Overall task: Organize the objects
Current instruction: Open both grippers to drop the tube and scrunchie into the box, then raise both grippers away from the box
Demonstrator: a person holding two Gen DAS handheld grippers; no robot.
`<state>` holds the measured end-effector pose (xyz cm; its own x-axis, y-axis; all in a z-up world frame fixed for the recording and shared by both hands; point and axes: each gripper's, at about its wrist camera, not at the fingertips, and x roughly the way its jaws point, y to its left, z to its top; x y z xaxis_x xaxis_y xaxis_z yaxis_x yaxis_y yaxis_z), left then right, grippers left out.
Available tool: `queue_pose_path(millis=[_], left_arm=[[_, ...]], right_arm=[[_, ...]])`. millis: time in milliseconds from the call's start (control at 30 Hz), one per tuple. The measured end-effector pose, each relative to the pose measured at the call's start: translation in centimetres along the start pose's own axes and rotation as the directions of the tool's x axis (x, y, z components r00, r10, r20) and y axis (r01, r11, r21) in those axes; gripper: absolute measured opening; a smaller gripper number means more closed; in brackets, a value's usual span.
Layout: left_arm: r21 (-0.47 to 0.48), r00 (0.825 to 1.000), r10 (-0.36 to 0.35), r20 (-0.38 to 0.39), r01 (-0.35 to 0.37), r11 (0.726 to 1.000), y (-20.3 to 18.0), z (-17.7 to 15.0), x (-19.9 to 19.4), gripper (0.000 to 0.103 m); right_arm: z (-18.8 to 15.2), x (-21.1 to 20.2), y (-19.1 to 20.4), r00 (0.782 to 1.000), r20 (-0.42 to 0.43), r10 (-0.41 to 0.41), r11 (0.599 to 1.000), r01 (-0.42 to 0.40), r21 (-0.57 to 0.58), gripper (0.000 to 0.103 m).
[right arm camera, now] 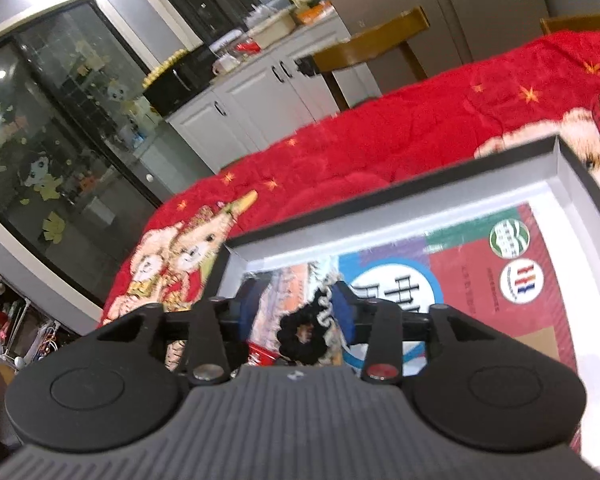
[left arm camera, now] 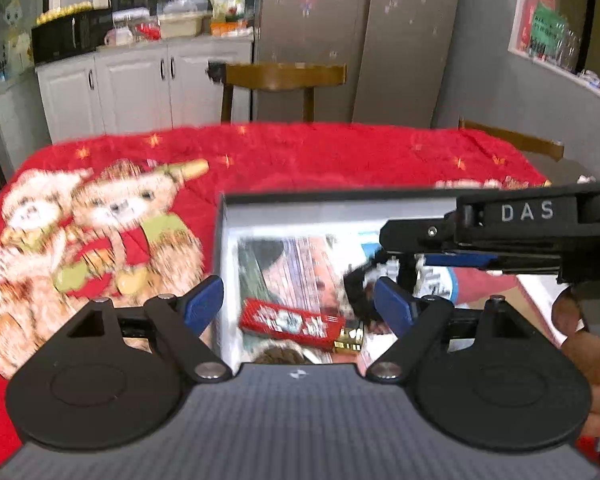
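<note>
A shallow box with a black rim (left arm camera: 339, 197) (right arm camera: 399, 196) lies on the red blanket, with a colourful book (right arm camera: 479, 280) flat on its bottom. Inside it are a small red packet (left arm camera: 292, 322) and a gold item (left arm camera: 349, 340). A black scrunchie with white lace trim (right arm camera: 303, 328) (left arm camera: 359, 286) sits loose between the blue pads of my right gripper (right arm camera: 296, 306), whose jaws stand apart over the box. That gripper's black housing marked DAS (left arm camera: 527, 212) reaches in from the right in the left wrist view. My left gripper (left arm camera: 298, 304) hangs wide open above the box's near end, holding nothing.
The red blanket with teddy-bear prints (left arm camera: 100, 232) covers the whole table. Wooden chairs (left arm camera: 284, 80) (left arm camera: 515, 140) stand at the far side and the right. White cabinets (left arm camera: 140, 88) and a steel fridge (left arm camera: 359, 40) lie behind. A person's hand (left arm camera: 587, 352) grips the right tool.
</note>
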<state>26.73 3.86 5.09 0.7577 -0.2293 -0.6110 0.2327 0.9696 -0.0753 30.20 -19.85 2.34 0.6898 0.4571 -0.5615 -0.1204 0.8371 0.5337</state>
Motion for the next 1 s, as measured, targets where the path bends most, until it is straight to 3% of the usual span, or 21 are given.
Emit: queue_pose_path(millis=[267, 533, 600, 733, 900, 1000], left_arm=[[-0.059, 0.991, -0.014, 0.132, 0.022, 0.998, 1.9, 2.3, -5.2, 0.086], [-0.112, 0.956, -0.027, 0.291, 0.063, 0.992, 3.2, 4.3, -13.0, 0.086], [-0.114, 0.940, -0.018, 0.342, 0.061, 0.992, 3.0, 4.3, -15.3, 0.086], [-0.087, 0.896, 0.050, 0.441, -0.013, 0.996, 1.1, 4.1, -19.9, 0.086], [-0.109, 0.838, 0.005, 0.546, 0.065, 0.992, -1.0, 2.7, -25.1, 0.086], [-0.053, 0.810, -0.026, 0.585, 0.071, 0.996, -3.2, 1.6, -27.6, 0.086]], right_arm=[[1.3, -4.2, 2.1, 0.992, 0.111, 0.065, 0.996, -0.058, -0.072, 0.080], [1.6, -11.5, 5.9, 0.958, 0.249, 0.142, 0.978, -0.098, -0.184, 0.087], [1.3, -13.7, 6.9, 0.944, 0.297, 0.146, 0.971, -0.080, -0.225, 0.088], [0.7, -17.4, 8.2, 0.919, 0.367, 0.145, 0.964, -0.048, -0.261, 0.088], [-0.2, -20.5, 8.2, 0.900, 0.428, 0.085, 0.963, 0.036, -0.268, 0.089], [-1.0, -22.2, 7.9, 0.880, 0.474, 0.035, 0.951, 0.115, -0.285, 0.089]])
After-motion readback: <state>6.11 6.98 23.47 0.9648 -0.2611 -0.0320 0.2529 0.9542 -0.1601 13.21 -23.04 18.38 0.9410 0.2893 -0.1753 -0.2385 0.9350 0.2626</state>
